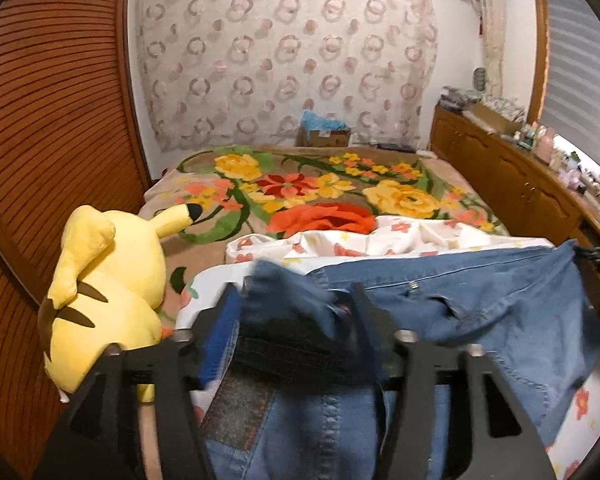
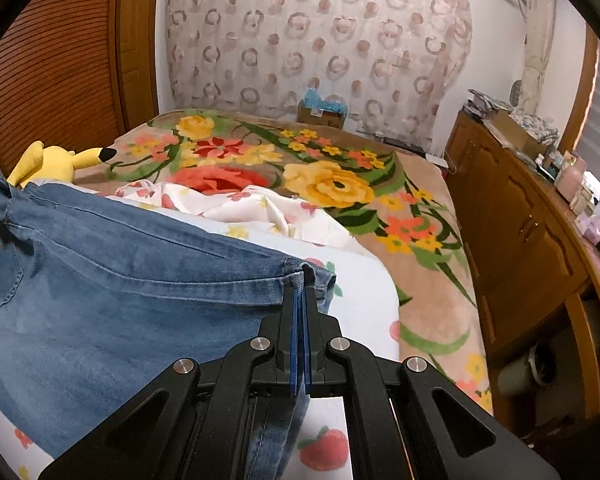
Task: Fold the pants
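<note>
Now the right gripper (image 2: 300, 292) is clenched on the hem of one pair of blue jeans (image 2: 112, 280), while the left gripper (image 1: 296, 300) stands released, with a bunched denim corner loose between its jaws. Those jeans lie spread on a white flower-printed sheet (image 2: 364, 304) over one floral blanket (image 2: 340, 184) on the bed. One yellow plush toy (image 1: 100, 296) sits at the left edge. Beyond are one circle-patterned curtain (image 1: 284, 56), one cardboard box (image 1: 324, 136) and one wooden cabinet (image 2: 512, 220).

We see a bed covered by a flowered blanket (image 2: 340, 184), with a white floral sheet (image 2: 260, 208) rumpled on it, blue jeans (image 2: 120, 280) spread over the sheet, and a yellow plush toy (image 1: 108, 280) at its left edge.
</note>
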A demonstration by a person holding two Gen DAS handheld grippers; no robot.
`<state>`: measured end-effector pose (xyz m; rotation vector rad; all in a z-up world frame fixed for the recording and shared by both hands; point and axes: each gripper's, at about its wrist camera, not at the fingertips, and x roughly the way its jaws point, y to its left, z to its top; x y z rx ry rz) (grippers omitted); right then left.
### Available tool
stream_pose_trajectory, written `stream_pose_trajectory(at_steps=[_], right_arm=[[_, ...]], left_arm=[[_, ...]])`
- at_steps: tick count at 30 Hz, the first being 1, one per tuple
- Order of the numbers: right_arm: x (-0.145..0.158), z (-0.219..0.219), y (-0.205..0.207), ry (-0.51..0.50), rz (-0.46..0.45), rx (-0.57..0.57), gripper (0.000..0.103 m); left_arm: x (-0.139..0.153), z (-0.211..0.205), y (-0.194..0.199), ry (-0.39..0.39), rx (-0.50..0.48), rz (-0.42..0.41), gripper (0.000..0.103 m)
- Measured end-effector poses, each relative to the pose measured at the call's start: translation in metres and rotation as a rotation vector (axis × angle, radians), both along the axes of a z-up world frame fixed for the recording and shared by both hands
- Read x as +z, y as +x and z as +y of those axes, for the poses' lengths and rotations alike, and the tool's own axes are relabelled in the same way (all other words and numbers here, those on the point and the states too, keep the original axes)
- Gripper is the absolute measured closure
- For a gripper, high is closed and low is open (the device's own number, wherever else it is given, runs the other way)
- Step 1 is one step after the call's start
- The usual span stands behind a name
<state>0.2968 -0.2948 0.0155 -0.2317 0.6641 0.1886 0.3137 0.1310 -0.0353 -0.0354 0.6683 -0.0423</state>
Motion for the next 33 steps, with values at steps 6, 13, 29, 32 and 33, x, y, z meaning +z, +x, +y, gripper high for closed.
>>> stream_pose_trajectory(at_steps=[6, 13, 29, 32, 33], right_arm=[[-0.001, -0.006, 0.000, 0.003, -0.003, -0.007, 0.101], [0.024, -0.013, -0.011, 0.023, -0.152, -0.043, 0.102], [0.005, -0.001, 0.015, -0.009, 0.049, -0.082, 0.087], [0.011, -0.010, 0.000, 0.020, 0.059, -0.066, 0.075], [0.013, -0.012, -0.009, 0.031, 0.066, -0.051, 0.074]], left_arm=[[0.006, -0.004, -0.003, -0.007, -0.010, -0.024, 0.022], [-0.010, -0.006, 0.000, -0.001, -0.011, 0.010, 0.022], [-0.022, -0.004, -0.026, 0.024, -0.008, 0.020, 0.022], [-0.026, -0.009, -0.037, 0.026, -0.017, 0.026, 0.022], [-0.029, -0.010, -0.041, 0.027, -0.019, 0.028, 0.022]])
